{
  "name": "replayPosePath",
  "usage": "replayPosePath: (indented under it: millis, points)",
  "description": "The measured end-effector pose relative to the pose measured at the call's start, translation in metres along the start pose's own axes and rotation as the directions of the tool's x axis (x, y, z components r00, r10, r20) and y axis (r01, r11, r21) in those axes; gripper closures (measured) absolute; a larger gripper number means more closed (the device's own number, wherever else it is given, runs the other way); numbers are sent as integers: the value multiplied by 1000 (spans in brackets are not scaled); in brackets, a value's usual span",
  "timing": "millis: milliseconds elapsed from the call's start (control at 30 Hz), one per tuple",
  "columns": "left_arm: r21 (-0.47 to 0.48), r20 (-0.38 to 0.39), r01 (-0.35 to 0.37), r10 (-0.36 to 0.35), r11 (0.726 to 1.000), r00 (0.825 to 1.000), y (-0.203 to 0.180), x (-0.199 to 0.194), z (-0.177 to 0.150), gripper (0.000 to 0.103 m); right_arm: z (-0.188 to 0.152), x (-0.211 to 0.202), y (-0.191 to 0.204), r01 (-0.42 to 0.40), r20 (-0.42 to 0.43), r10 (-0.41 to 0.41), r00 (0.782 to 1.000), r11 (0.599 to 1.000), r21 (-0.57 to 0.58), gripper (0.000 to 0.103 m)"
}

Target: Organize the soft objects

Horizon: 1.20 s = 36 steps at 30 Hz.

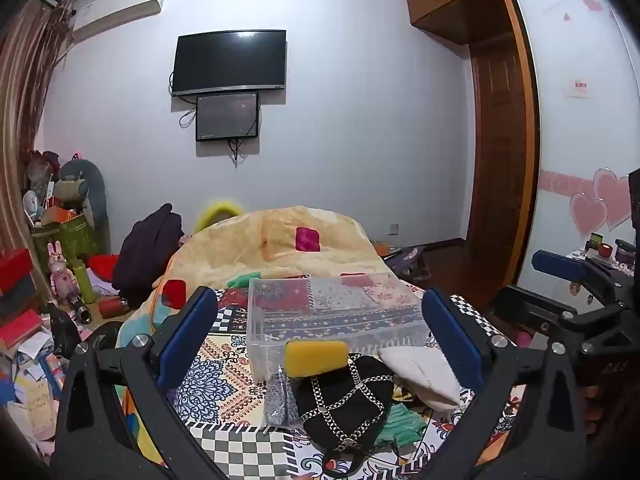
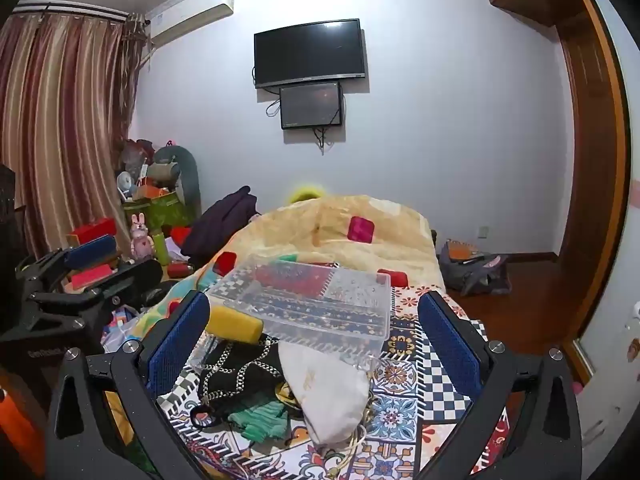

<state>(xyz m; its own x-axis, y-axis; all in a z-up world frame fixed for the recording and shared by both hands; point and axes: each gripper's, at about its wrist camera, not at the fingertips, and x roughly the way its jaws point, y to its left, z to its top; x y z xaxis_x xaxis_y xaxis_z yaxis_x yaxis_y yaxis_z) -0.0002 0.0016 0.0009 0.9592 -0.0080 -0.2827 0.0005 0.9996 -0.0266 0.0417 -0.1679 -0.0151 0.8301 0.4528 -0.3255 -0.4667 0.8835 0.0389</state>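
Left gripper (image 1: 320, 336): fingers spread wide, nothing between them; held above the near end of the bed, framing the pile of soft things.
Right gripper (image 2: 314, 340): fingers likewise wide apart and empty; held beside the left one, over the same pile.
Clear plastic bin (image 1: 332, 312): sits on the patterned bedspread (image 1: 224, 376), empty, open side up; the soft things lie just in front of it.
Yellow sponge (image 1: 316, 358): lies against the bin's near wall, resting on top of the black pouch.
Black pouch (image 1: 344, 400): black fabric with white chain-lattice pattern, at the middle of the pile, partly over the green cloth.
White cloth bag (image 1: 420, 376): to the right of the black pouch, touching it; in the right wrist view its top edge reaches the bin's near corner.
Green cloth (image 2: 260, 420): crumpled, under the pouch and the white bag.
Silver glitter item (image 1: 278, 400): left of the pouch, touching it.
Quilt (image 1: 272, 248): heaped beyond the bin.
Wall: television (image 1: 230, 62) with a smaller screen below.
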Motion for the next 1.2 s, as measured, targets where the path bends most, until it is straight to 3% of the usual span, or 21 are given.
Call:
replayPosePath:
  millis: [133,667,1200]
  points:
    - [-21,35,8,-7,1000,999,7,-7,3,0,-3,-3,3,6,-8,-6,1000,1000,0,0]
    - [38,37,-18,17,999,999,-9,-6,-3,0,1,-5,2,-11,-2,11,1000,1000,11,0]
    - [28,52,-20,19,999,998,-7,-11,2,0,4,-8,2,-16,16,16,1000,1000,19,0]
